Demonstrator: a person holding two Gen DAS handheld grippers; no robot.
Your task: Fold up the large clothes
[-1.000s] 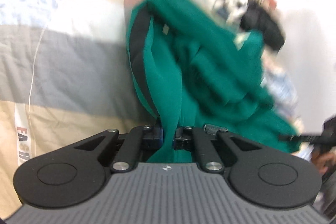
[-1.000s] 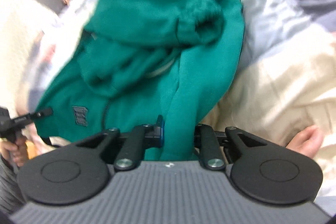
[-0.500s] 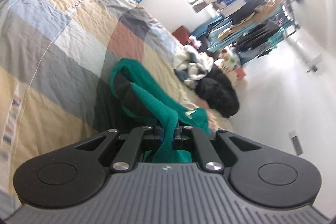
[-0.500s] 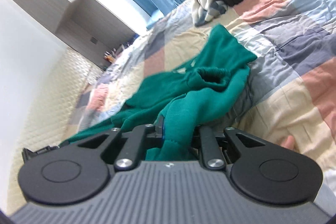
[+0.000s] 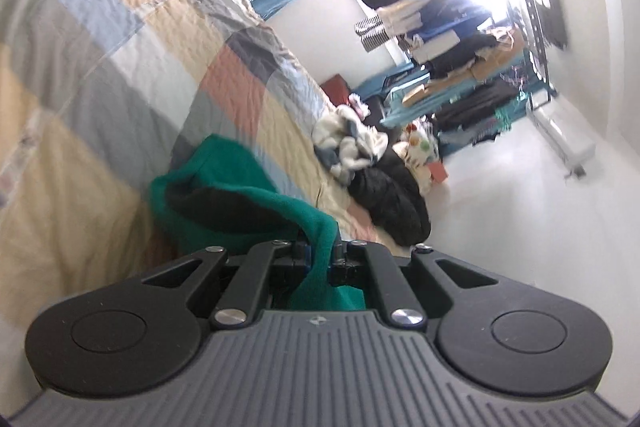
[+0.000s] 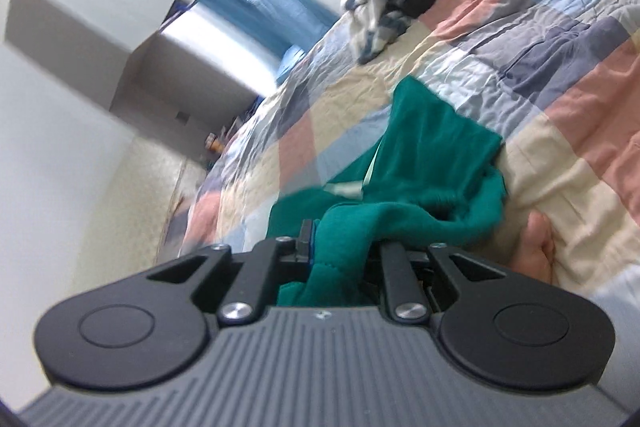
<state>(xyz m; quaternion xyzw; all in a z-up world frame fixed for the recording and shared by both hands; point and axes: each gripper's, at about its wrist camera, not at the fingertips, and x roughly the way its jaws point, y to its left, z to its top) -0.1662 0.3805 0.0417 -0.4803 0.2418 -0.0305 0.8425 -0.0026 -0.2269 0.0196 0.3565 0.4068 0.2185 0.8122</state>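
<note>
Both grippers have risen, jaws clamped on the green garment [image 5: 240, 203] above the quilt [image 5: 120, 67].

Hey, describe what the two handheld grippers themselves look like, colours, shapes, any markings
Both look alike. The left gripper and right gripper each have a dark grey ribbed body with a tiny pale mark at its front edge, flanked by two matte black rounded lobes with circular recesses. Black linkage arms with silver screws run forward to the fingers, which show blue near the tips. No cables or sleeves are visible.

Matt green fleece garment [image 5: 240, 195], quilted bedspread [image 5: 120, 59]
</note>
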